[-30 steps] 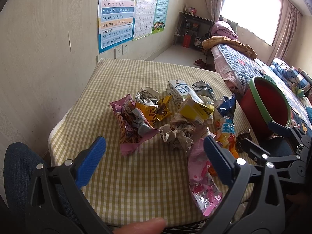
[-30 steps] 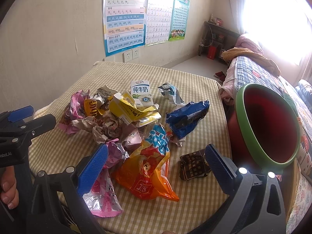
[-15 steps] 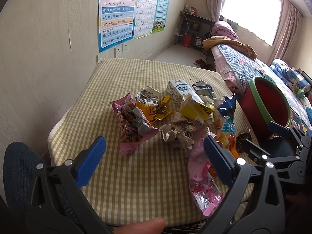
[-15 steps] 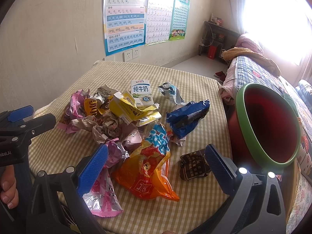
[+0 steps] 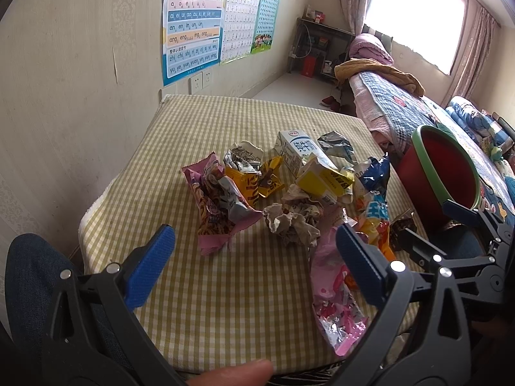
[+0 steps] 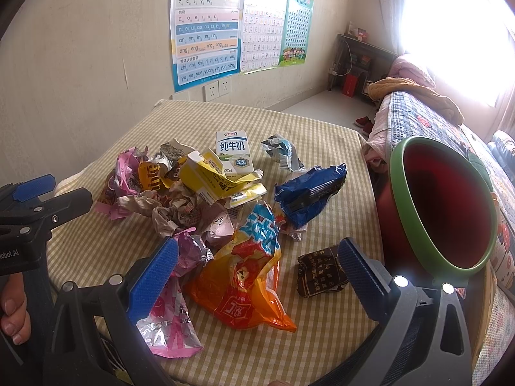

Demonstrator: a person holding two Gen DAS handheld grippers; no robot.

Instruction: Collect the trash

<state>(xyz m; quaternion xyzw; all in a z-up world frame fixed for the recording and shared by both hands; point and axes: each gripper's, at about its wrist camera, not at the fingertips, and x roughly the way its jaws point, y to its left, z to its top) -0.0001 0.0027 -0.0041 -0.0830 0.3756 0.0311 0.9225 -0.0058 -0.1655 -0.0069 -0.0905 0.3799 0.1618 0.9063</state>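
facing trash [image 6: 244,267] btwn open right tongs [image 6: 257,273]

Litter heaped mid-bench, open cloth around it

The wrapper pile [image 6: 206,199] crowds the bench [image 5: 199,315] centre. Bare checked cloth lies along the wall side and far end. The red bin [image 6: 447,206] stands just beside the bench's right edge, blocking that flank, with a dark packet [image 6: 322,271] near it.

Pinyin posters [image 6: 206,29] above wall sockets [image 6: 217,88]; beyond, a quilted bed [image 5: 396,103] beneath a bright window [image 5: 415,9].
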